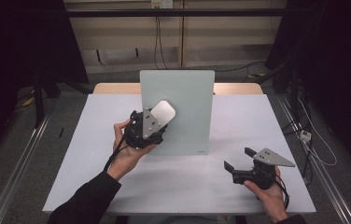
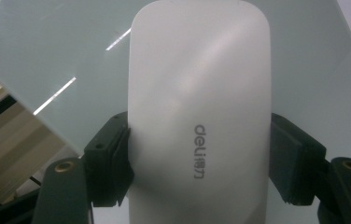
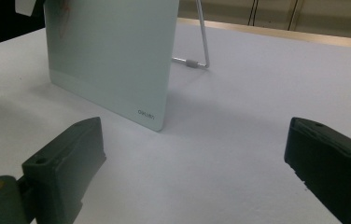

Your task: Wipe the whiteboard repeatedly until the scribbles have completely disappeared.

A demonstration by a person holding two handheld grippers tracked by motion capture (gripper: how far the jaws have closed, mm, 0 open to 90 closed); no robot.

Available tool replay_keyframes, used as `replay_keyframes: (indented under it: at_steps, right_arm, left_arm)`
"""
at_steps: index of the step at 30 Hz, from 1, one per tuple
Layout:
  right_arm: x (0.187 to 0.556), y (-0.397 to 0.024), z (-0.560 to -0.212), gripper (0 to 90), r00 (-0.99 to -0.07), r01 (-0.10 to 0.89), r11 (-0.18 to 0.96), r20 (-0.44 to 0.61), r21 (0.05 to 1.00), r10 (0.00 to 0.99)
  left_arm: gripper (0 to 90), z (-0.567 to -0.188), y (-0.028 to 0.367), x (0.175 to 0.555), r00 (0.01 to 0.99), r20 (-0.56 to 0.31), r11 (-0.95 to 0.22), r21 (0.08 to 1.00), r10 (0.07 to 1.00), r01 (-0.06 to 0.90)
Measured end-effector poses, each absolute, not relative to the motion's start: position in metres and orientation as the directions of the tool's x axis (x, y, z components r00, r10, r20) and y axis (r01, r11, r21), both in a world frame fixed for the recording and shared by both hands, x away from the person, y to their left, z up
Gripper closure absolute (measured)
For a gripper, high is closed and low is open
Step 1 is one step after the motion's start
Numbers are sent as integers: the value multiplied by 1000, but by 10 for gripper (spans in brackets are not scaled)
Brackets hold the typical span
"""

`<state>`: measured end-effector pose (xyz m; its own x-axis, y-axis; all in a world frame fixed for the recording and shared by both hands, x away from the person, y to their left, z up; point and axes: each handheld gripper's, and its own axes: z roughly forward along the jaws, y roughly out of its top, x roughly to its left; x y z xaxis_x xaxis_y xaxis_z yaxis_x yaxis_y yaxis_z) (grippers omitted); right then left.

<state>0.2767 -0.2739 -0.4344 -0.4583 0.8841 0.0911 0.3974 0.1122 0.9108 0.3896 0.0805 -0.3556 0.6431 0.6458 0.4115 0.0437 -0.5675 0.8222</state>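
A pale green glass board (image 1: 183, 107) stands tilted on a wire stand in the middle of the white table (image 1: 94, 140). My left gripper (image 1: 157, 122) is shut on a white rounded eraser (image 1: 164, 112) and holds it flat against the board's lower left. In the left gripper view the eraser (image 2: 199, 112) fills the gap between both jaws, with the board (image 2: 47, 51) behind it. My right gripper (image 1: 239, 158) rests low at the front right of the table, open and empty. Its view looks at the board's lower corner (image 3: 113, 51) from the side.
The board's wire stand (image 3: 197, 60) reaches back onto the table behind it. A wooden strip (image 1: 239, 87) runs along the table's far edge. Cables (image 1: 313, 140) lie on the floor to the right, and metal rails (image 1: 19, 158) run along both sides.
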Motion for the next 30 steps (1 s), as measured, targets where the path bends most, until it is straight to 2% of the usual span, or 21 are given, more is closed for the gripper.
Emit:
replay_keyframes:
  at_steps: [5,8,18,24,30]
  right_arm:
    - [277,-274,-434,48,-460,397,112,92,911,883]
    - [277,-274,-434,49,-460,398,113,91,911,883]
    - [276,-273,-434,49,-461,400,113,93,910,883]
    - [276,-273,-434,49,-464,399,117,90,910,881]
    - [276,-273,-434,49,-462,399,117,89,909,882]
  left_arm:
    - [312,-332,88,402,622,363,-503,862,694,58]
    - [312,-327,89,404,618,362,-497,866,698,53]
    - [312,-348,83,395,640,385,-536,843,665,49]
    - [312,-362,76,387,671,418,-596,802,613,45]
    - [312,-358,78,390,693,373,-566,822,618,63]
